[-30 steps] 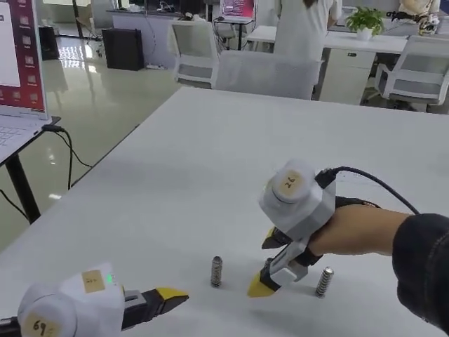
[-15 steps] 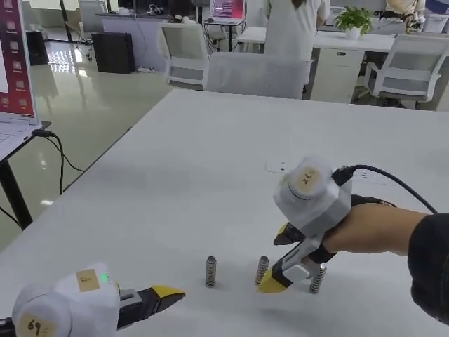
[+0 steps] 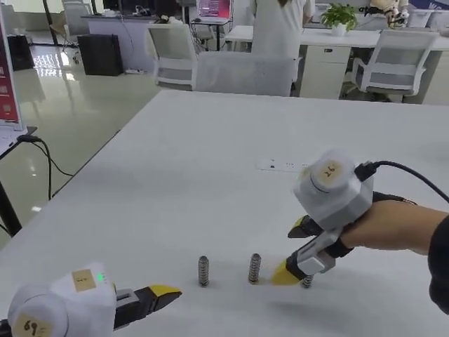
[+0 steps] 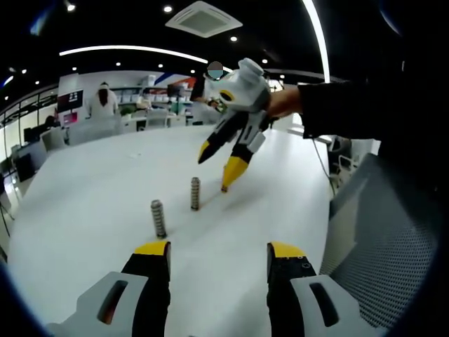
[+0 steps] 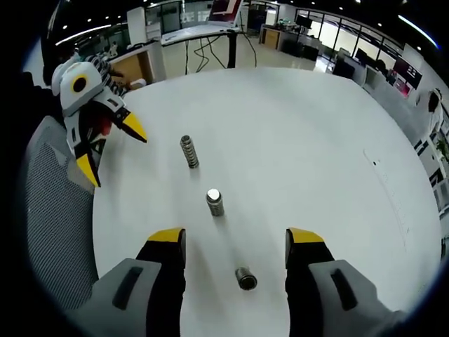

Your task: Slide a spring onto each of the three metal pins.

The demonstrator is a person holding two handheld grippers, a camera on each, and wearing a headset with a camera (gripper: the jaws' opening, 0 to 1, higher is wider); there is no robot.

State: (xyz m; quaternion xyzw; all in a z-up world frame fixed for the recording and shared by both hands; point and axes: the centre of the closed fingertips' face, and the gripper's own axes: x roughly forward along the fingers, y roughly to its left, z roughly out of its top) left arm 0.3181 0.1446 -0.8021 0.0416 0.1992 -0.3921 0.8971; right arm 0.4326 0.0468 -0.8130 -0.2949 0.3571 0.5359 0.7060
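Spring (image 5: 245, 278) stands between jaws of right gripper (image 5: 236, 242).

- The right gripper (image 3: 282, 256) now sits further along the row of springs, toward its right-hand end. A second ago its lower yellow tip rested near the middle of the row.
- The middle spring (image 3: 254, 269), which could not be seen a second ago, is uncovered half a second ago and now stands upright in the open, just left of the gripper's lower tip.
- The rightmost spring (image 3: 306, 281), which stood clear to the right of the gripper a second ago, is now partly covered by the lower tip. In the right gripper view it sits close in between the two parted jaws.
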